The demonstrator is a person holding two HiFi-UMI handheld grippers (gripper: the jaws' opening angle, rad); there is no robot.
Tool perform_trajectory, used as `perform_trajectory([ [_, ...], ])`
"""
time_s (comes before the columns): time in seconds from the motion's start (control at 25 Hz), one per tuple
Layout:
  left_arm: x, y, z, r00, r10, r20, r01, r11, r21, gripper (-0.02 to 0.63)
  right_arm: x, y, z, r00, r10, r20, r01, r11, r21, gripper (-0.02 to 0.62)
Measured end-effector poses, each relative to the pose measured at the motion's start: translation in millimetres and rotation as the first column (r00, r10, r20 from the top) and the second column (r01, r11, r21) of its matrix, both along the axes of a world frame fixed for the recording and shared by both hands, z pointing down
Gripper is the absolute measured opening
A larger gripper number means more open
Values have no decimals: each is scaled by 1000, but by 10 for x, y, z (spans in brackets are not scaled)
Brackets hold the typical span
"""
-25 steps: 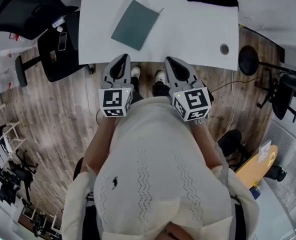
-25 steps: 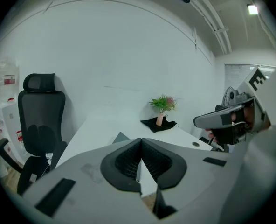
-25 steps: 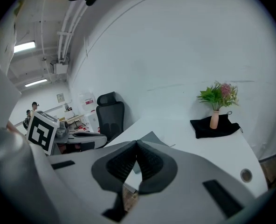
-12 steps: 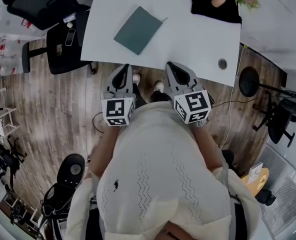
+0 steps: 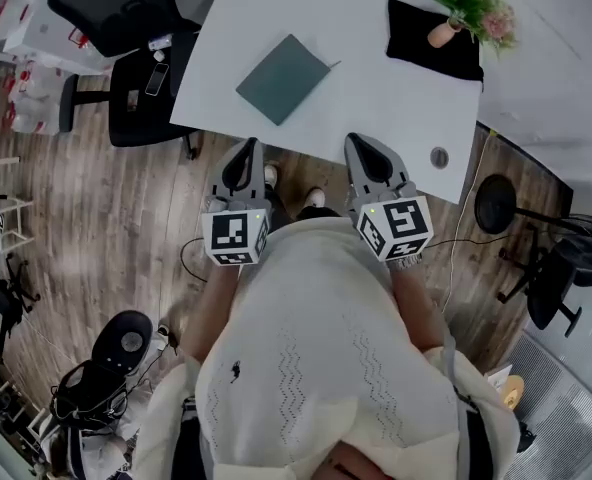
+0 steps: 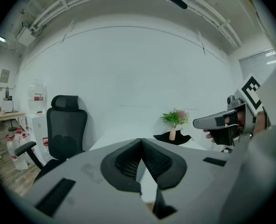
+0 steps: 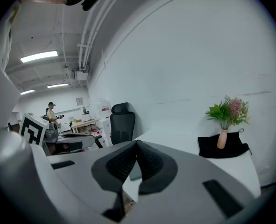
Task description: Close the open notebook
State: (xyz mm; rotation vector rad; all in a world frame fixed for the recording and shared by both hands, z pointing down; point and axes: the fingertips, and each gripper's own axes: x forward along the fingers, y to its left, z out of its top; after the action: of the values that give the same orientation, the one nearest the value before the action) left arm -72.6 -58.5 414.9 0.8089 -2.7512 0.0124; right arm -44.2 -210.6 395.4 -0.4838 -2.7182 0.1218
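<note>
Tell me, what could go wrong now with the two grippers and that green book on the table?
1. The notebook already looks shut and lies flat near the front edge of the table; a poke might slide it off.
2. The left gripper and right gripper both have jaws together, so they would likely push, not pinch.
3. The vase stands upright on a black cloth at the right; a wide swing could tip it.

Free passage over bare table around notebook; blocked far right by vase on black cloth, seemingly well apart.
</note>
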Motion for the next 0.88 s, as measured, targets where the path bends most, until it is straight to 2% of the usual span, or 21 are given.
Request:
perform_trajectory([
  [0.32, 77, 2, -627, 991, -17, 131, 18, 1000, -6, 11, -10, -105, -491, 994, -19, 104, 16, 999, 30, 2],
  [0.56, 96, 86, -967, 986, -57, 156, 44, 995, 85, 12, 14, -105, -862, 983, -36, 181, 32, 999, 23, 2],
  [0.88, 122, 187, -1203, 979, -91, 181, 66, 988, 139, 12, 51, -109, -1103, 970, -40, 238, 36, 999, 19, 0],
])
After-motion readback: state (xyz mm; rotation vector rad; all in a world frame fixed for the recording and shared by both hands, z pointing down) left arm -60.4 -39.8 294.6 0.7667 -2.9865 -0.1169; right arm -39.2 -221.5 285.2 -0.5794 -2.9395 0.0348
